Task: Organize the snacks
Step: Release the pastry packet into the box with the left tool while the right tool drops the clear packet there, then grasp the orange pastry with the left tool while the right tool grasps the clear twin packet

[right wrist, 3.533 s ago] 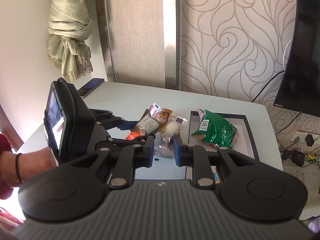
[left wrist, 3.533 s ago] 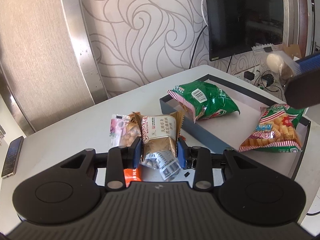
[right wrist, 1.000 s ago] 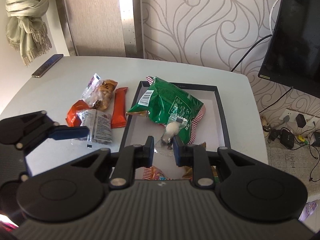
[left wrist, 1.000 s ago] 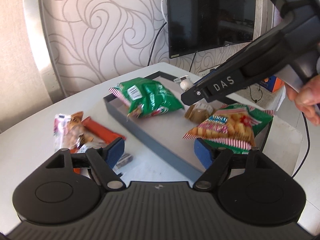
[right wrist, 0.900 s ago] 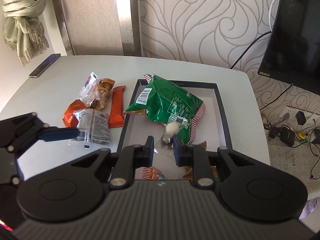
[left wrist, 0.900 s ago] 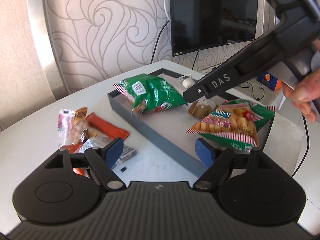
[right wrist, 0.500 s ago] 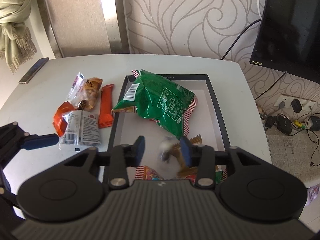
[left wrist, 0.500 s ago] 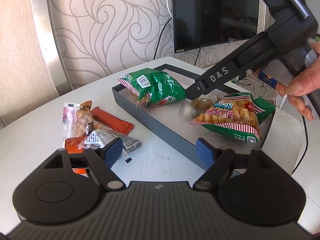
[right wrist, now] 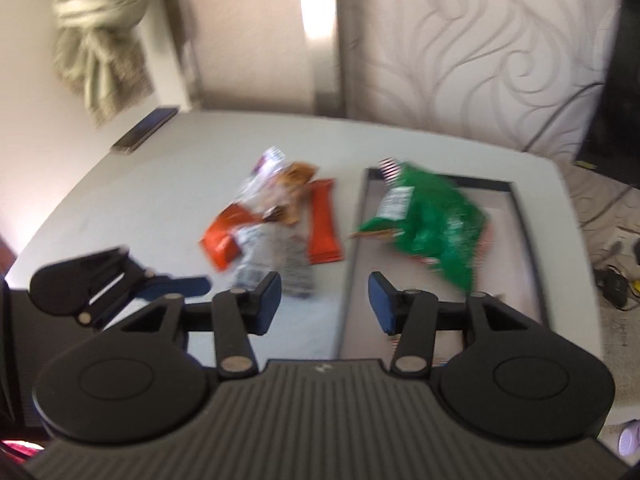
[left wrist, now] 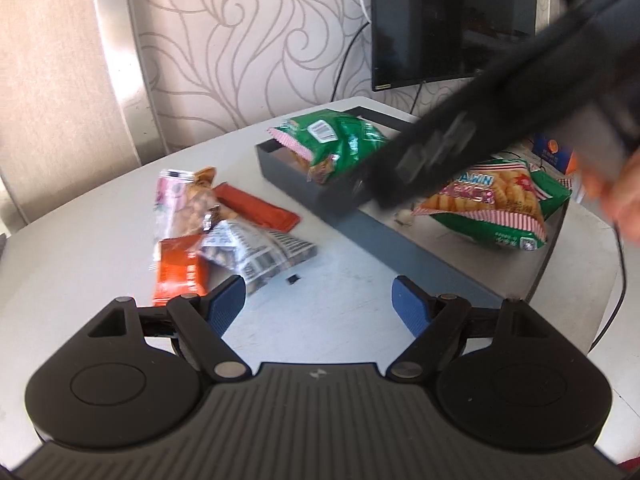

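Left wrist view: your left gripper (left wrist: 318, 298) hangs over the table (left wrist: 80, 248) with its jaws spread wide and nothing between them. Just ahead lies the loose pile: a clear barcode packet (left wrist: 256, 250), an orange packet (left wrist: 180, 270), a red bar (left wrist: 256, 208) and a pink-topped nut packet (left wrist: 176, 196). Beyond sits the tray (left wrist: 400, 236), holding a green bag (left wrist: 340, 144) and a cracker bag (left wrist: 492, 204), with a small white sweet (left wrist: 405, 216) beside the latter. The blurred right tool crosses above the tray.

Right wrist view: your right gripper (right wrist: 324, 302), also wide apart and empty, hovers over the tray's (right wrist: 354, 240) left edge; motion blur softens everything. The left gripper (right wrist: 172, 286) shows at lower left, near the pile.

The barcode packet looks the likeliest next pick. Come down low and flat, catch a sealed edge rather than the slippery middle, and lift clear of the orange packet it overlaps before carrying it over the tray wall.
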Demonstrator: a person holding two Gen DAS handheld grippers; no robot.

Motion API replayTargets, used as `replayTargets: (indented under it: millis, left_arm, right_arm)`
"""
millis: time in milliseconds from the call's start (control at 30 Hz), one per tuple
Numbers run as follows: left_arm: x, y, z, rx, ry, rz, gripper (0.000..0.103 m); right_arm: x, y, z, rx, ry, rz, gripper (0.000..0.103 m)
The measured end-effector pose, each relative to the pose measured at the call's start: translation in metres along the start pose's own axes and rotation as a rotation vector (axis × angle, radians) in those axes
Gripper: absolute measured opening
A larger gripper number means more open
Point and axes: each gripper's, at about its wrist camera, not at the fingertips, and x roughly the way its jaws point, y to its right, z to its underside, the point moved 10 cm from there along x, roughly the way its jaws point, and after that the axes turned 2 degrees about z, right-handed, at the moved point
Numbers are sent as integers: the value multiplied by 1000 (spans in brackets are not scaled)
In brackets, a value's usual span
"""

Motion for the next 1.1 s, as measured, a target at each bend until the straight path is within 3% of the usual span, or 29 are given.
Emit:
replayTargets:
  millis: [300,500,667,900,1100]
  left_arm:
    - [-22,-45,16,-40,-11,-95,84]
    - [-30,-73,22,-81,-15,-147,84]
    - [-22,-91,23,-101,-18,-165,84]
    - [9,-104,16,-94,-29,-169,85]
    - [40,-100,-1,-78,-29,-145,85]
  right_arm:
    - [68,-25,-17,48,-108,-14,60]
    - [100,-29,-6,14,-203,27,67]
    - [83,-34,6,-45,-176,8,56]
    - [38,-29,35,-65,-186,19,53]
    - [23,-28,69,-43,-221,20,53]
